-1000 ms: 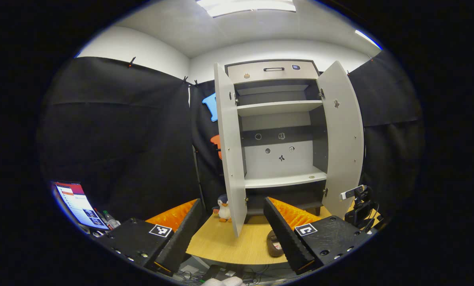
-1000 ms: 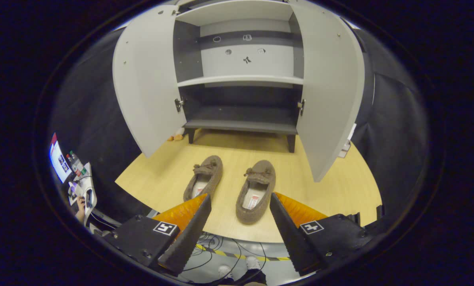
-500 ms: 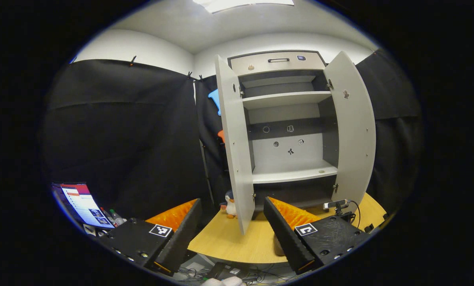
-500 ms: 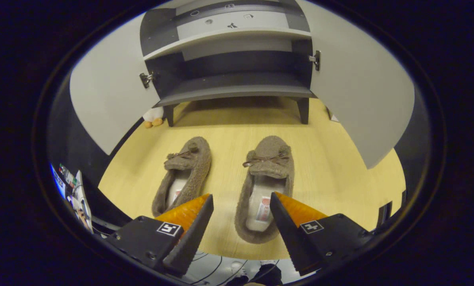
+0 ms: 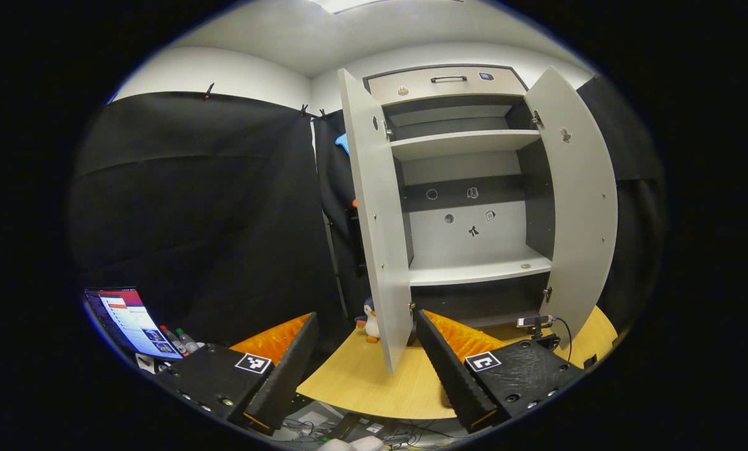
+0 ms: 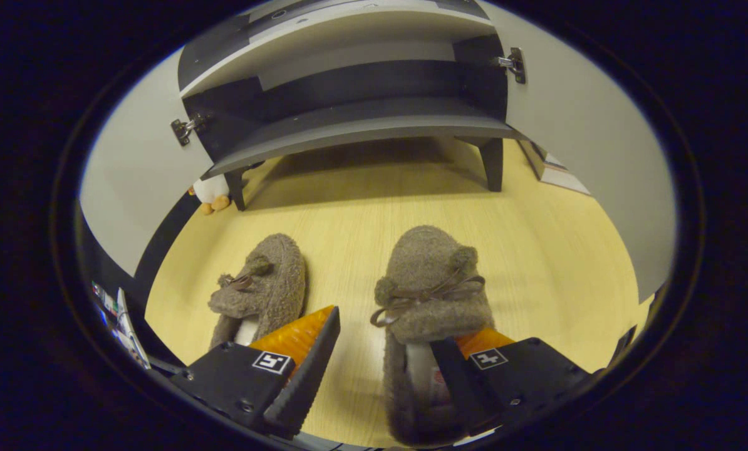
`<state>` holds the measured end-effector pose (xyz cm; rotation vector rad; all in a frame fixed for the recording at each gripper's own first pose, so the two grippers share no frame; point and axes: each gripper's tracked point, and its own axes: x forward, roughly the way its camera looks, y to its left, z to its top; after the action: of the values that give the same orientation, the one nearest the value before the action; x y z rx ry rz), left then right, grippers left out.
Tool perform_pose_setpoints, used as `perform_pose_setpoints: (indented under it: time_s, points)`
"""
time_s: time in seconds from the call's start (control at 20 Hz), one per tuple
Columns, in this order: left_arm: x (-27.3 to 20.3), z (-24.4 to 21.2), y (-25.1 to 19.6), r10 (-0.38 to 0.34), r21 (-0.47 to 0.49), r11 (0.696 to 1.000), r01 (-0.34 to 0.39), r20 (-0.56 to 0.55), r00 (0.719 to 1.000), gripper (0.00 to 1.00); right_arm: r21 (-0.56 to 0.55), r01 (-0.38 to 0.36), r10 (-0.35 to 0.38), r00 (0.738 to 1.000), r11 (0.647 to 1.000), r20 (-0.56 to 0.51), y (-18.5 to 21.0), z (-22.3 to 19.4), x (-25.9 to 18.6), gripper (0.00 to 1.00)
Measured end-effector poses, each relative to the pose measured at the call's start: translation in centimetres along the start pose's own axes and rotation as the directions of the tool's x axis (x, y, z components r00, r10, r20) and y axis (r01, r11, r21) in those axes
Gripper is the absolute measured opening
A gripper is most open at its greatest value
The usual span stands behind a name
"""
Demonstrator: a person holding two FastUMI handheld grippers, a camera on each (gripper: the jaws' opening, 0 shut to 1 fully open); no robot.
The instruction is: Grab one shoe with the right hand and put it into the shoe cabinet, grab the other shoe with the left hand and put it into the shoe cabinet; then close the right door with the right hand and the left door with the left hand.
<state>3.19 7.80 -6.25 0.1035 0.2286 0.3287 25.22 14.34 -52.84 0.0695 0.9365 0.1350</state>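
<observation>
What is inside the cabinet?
The cabinet holds no shoes on the shelves in view; one shelf has a small round thing. The lowest shelf is partly hidden behind the left gripper.

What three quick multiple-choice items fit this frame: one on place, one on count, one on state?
1. Where do the slippers lie?
A. on the wooden floor before the cabinet
B. on the bottom shelf
C. in the drawer

2. How many slippers are there?
A. one
B. two
C. three

3. How do the cabinet doors stand?
A. both shut
B. only the left open
C. both open

Key: 1 A, the right slipper and left slipper rest on the floor in front of the cabinet. 2 B, a pair lies ahead of the right gripper. 3 C, the left door and right door both swing wide in the left gripper view.
</observation>
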Motion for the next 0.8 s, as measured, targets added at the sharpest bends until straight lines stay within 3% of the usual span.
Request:
perform_pose_setpoints:
  time_s: [0.1,0.25,0.3,0.35,0.4,0.5,0.8]
  points:
    - [0.8,-0.1,-0.4,-0.001,0.002,1.0,0.001,0.0,1.0,0.96,-0.012,0.026,-0.026,1.0,1.0,0.016,-0.4,0.4,1.1,0.81]
    - [1.4,-0.1,-1.1,-0.009,-0.007,1.0,0.009,-0.006,1.0,0.96,-0.036,0.06,-0.058,0.997,0.998,0.046,-1.3,1.1,1.6,0.54]
    - [1.5,-0.2,-1.5,-0.015,-0.012,1.0,0.015,-0.003,1.0,0.96,-0.035,0.058,-0.056,0.997,0.998,0.043,-1.4,1.2,1.9,0.34]
    - [1.6,-0.2,-1.7,-0.024,-0.015,1.0,0.024,0.0,1.0,0.96,-0.028,0.042,-0.041,0.999,0.999,0.033,-1.2,1.2,2.1,0.21]
    - [1.6,-0.1,-1.9,-0.029,-0.016,0.999,0.029,0.007,1.0,0.96,-0.02,0.032,-0.032,0.999,0.999,0.024,-1.1,1.3,1.8,0.13]
    - [1.4,0.2,-2.2,-0.043,-0.013,0.999,0.043,0.022,0.999,0.96,-0.028,0.017,-0.017,1.0,0.999,0.016,-1.1,1.6,1.4,0.07]
    - [0.2,1.0,-3.0,-0.078,-0.019,0.997,0.079,0.052,0.996,0.96,-0.061,-0.015,0.022,0.994,0.998,0.109,0.1,5.3,-4.0,0.06]
